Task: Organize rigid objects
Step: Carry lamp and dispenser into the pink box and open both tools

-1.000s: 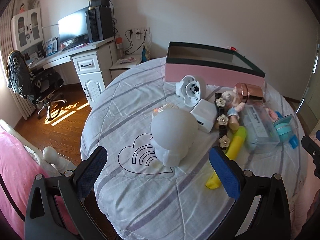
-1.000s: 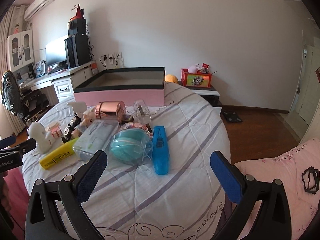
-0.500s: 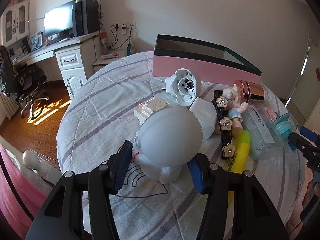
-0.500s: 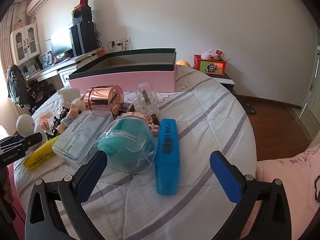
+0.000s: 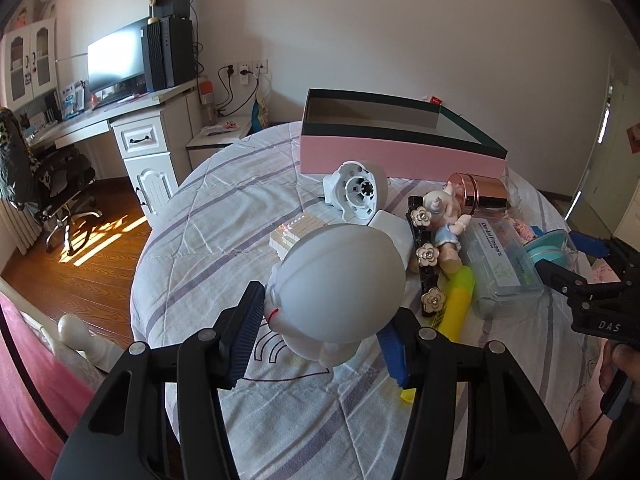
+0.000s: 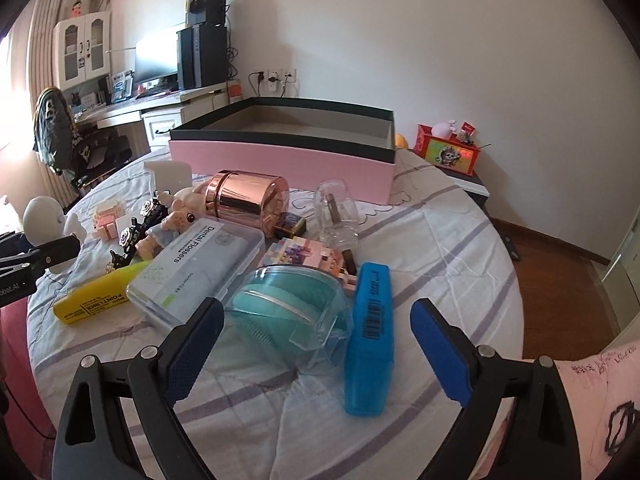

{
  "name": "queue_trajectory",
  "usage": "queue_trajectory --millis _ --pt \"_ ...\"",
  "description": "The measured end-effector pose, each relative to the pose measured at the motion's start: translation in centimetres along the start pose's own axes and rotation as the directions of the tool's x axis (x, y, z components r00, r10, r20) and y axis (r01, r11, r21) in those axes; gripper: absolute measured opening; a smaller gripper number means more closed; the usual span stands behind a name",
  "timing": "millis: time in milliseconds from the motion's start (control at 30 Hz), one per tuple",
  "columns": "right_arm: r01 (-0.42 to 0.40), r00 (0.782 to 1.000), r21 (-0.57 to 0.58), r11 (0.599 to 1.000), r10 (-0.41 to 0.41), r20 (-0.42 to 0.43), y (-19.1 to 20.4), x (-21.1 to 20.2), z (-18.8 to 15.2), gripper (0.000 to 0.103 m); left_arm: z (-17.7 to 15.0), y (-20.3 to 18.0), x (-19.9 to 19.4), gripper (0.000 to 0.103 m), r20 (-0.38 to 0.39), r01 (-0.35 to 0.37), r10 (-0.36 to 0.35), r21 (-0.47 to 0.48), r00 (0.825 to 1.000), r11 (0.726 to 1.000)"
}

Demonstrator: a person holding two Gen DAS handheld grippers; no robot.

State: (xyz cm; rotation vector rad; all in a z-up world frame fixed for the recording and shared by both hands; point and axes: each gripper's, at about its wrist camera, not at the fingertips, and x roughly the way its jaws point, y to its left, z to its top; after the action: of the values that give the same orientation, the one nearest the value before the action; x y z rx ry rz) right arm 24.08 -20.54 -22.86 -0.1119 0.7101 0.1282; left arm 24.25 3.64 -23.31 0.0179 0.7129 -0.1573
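Clamping the white round-headed figurine (image 5: 340,284) between its blue pads, the left gripper (image 5: 320,340) works while the right gripper (image 6: 316,344) hangs spread wide above the teal brush case (image 6: 292,304).

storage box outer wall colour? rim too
The open rectangular cardboard storage box has pink walls and a dark green rim, clearest in the right wrist view.

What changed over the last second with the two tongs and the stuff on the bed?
The left tongs closed in and shut on the white round-headed figurine. The right tongs advanced, open, toward the teal brush case and blue highlighter. The other items and pink box stayed put.
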Motion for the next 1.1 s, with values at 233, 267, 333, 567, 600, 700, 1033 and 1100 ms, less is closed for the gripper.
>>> queue_trajectory --millis 233,267,333,567,600,700,1033,1100 --pt "-0.12 0.992 -0.01 0.993 0.12 -0.036 0.2 1.0 0.3 0.057 0.5 -1.0 -0.5 0.054 0.017 0.026 -0.026 0.018 1.0 1.0" --pt "-0.134 0.99 -0.005 0.991 0.133 -0.039 0.2 1.0 0.2 0.055 0.6 -1.1 -0.6 0.054 0.019 0.031 -0.032 0.02 0.999 0.999" --pt "-0.163 0.986 0.012 0.987 0.163 -0.024 0.1 0.7 -0.2 0.044 1.1 -1.5 -0.8 0.054 0.027 0.047 -0.048 0.021 0.998 0.999" --pt "-0.159 0.987 0.024 0.987 0.158 0.026 -0.4 -0.6 0.5 0.037 3.3 -3.5 -1.4 0.054 0.055 0.113 -0.117 0.065 0.992 0.991" --pt "-0.158 0.987 0.023 0.987 0.158 0.029 -0.6 -0.8 0.7 0.037 3.7 -3.8 -1.4 0.054 0.061 0.123 -0.128 0.071 0.99 0.99" --pt "-0.156 0.986 0.027 0.987 0.154 0.066 -1.0 -1.7 1.9 0.037 5.5 -4.6 -1.4 0.054 0.073 0.143 -0.15 0.091 0.986 0.986" --pt "-0.14 0.973 -0.01 0.99 0.14 0.184 -1.5 0.1 12.8 0.037 15.1 -5.9 4.6 0.054 0.071 0.129 -0.139 0.14 0.988 0.982" --pt "-0.137 0.976 -0.012 0.99 0.137 0.17 -1.3 2.3 15.0 0.037 16.8 -5.8 7.0 0.054 0.044 0.1 -0.107 0.146 0.993 0.984"
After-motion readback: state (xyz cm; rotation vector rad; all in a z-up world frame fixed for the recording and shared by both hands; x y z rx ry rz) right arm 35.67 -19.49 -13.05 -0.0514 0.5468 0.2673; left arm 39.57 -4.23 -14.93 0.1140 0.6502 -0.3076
